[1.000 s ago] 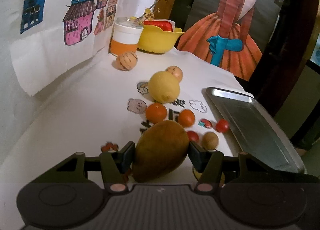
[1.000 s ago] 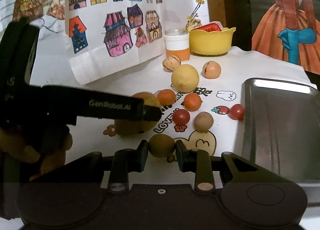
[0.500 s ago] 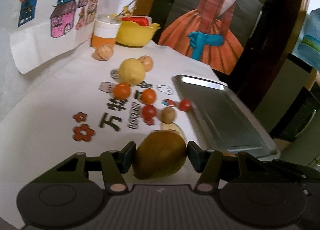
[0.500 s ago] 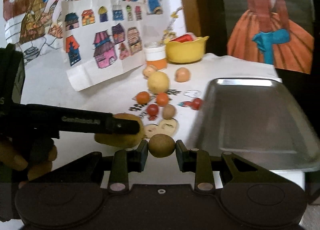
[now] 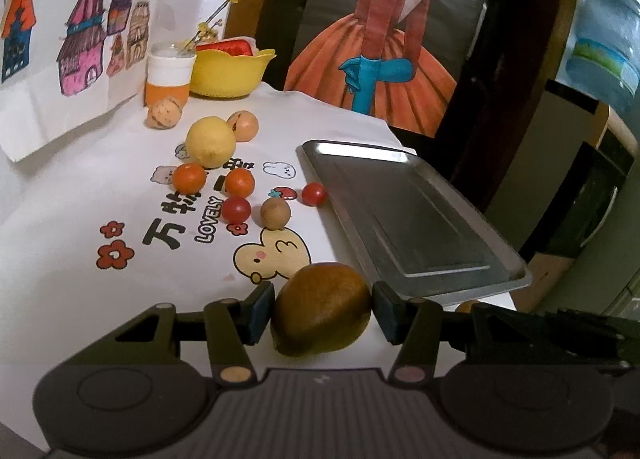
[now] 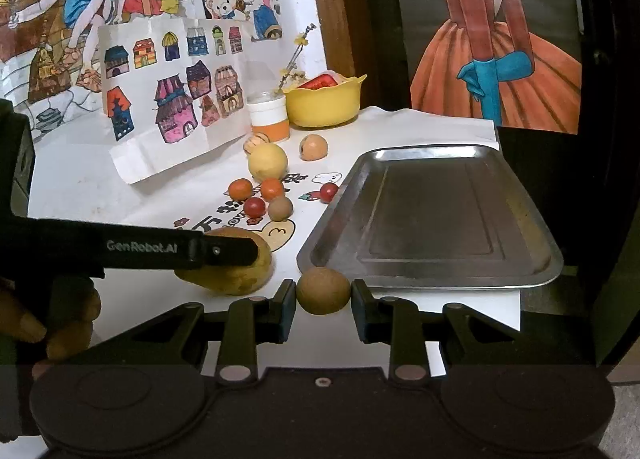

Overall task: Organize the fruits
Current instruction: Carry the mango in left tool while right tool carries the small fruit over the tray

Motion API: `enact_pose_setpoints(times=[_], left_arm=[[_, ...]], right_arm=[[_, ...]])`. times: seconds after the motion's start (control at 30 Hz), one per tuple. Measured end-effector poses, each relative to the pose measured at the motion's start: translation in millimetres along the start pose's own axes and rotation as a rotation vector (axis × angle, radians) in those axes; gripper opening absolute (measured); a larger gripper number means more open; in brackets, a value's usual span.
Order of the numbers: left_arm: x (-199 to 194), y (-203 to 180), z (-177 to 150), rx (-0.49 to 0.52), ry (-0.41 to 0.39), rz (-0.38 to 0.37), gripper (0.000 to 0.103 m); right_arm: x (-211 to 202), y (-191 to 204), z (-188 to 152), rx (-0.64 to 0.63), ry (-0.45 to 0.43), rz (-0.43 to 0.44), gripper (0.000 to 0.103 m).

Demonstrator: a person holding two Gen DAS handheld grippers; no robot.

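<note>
The left gripper was clamped on a large brownish-green oval fruit, both pads pressed against its sides, holding it above the near part of the white printed cloth covering the worktop. In the right wrist view the same fruit showed partly behind the black finger of the left gripper, just left of the right gripper.

The right gripper gripped a small round tan fruit between its pads, close to the near left corner of the empty rectangular metal tray. The tray lay on the right side of the worktop, its near edge reaching the cloth's border.

Loose fruit sat on the cloth left of the tray: a large yellow round fruit, a pale orange round fruit just behind it, two small orange fruits side by side, a small dark red fruit, a small beige round fruit and a small red fruit just beside the tray's edge. A striped tan nut-like ball rested against an orange-and-white lidded jar, next to a yellow plastic bowl at the back of the worktop.
</note>
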State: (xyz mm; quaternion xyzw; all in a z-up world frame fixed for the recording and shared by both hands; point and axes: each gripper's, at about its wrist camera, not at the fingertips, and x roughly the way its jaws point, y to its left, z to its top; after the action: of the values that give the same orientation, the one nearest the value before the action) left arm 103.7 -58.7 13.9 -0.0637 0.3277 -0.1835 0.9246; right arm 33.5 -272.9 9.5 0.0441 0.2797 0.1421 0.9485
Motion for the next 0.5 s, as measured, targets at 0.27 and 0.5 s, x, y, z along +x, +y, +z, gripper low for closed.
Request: enact_pose_setpoints(times=[0.27,0.5], left_arm=[[7,-12,-4,0.073,0.03,0.0,0.058],[10,-15,-11,0.088,0.036,0.004,0.057]], right_arm=[[-3,-4,-2,0.017,-0.003,-0.008,0.032],[0,-4,-3,0.02,0.005,-0.008,0.032]])
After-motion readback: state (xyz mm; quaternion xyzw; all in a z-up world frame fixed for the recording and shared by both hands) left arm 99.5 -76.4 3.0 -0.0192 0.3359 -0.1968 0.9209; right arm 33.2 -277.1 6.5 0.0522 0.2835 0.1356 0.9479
